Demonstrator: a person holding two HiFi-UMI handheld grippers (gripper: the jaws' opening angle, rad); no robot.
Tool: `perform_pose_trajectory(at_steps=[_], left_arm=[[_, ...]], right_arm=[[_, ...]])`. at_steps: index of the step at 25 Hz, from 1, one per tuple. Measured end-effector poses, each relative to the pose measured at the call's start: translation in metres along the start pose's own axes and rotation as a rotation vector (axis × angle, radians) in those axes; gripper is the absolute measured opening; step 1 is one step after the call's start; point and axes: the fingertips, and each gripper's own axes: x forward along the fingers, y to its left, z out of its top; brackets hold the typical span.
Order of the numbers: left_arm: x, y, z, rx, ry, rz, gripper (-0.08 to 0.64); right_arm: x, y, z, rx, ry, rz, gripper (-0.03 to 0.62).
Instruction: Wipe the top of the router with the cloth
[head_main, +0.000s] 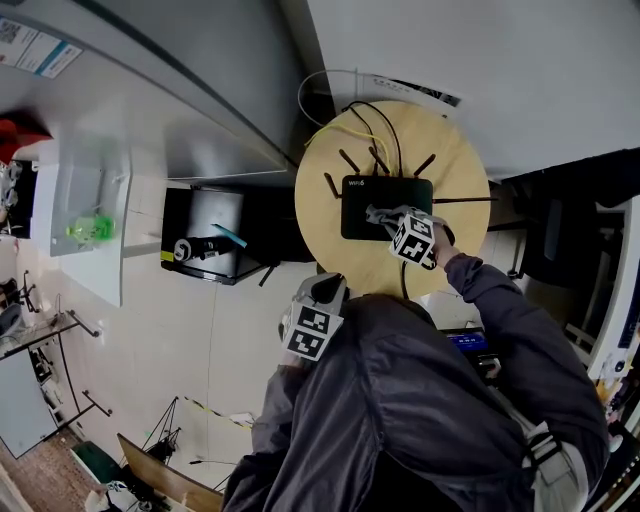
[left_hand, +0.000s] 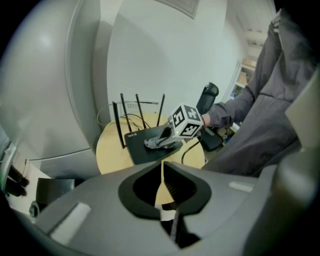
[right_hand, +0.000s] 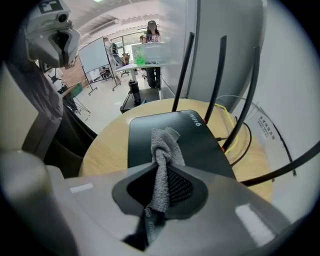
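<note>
A black router (head_main: 385, 205) with several thin antennas lies on a small round wooden table (head_main: 320, 190). My right gripper (head_main: 386, 216) is shut on a grey cloth (head_main: 378, 214), and the cloth's bunched end rests on the router's top near its middle. The right gripper view shows the cloth (right_hand: 163, 147) hanging out of the jaws onto the router (right_hand: 195, 142). My left gripper (head_main: 326, 284) is held back off the table's near edge, close to the person's body, jaws together with nothing in them. From the left gripper view, the router (left_hand: 142, 147) and cloth (left_hand: 156, 143) lie ahead.
Black and yellow cables (head_main: 350, 130) run off the table's far side toward the white wall. A black cabinet (head_main: 215, 245) stands on the floor left of the table. A white shelf with a green object (head_main: 90, 228) is farther left. An office chair (left_hand: 210, 95) stands beyond the table.
</note>
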Motion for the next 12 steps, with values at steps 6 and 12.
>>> perform_pose_trajectory(at_steps=[6,12], left_arm=[[0.0,-0.001,0.001,0.003,0.003,-0.001,0.012],[0.003,-0.002,-0.001,-0.002,0.006,-0.006,0.012]], right_arm=[[-0.002,0.023,-0.006,-0.01,0.006,0.037,0.032],[-0.004,0.049,-0.01,-0.015,0.03,0.127,0.032]])
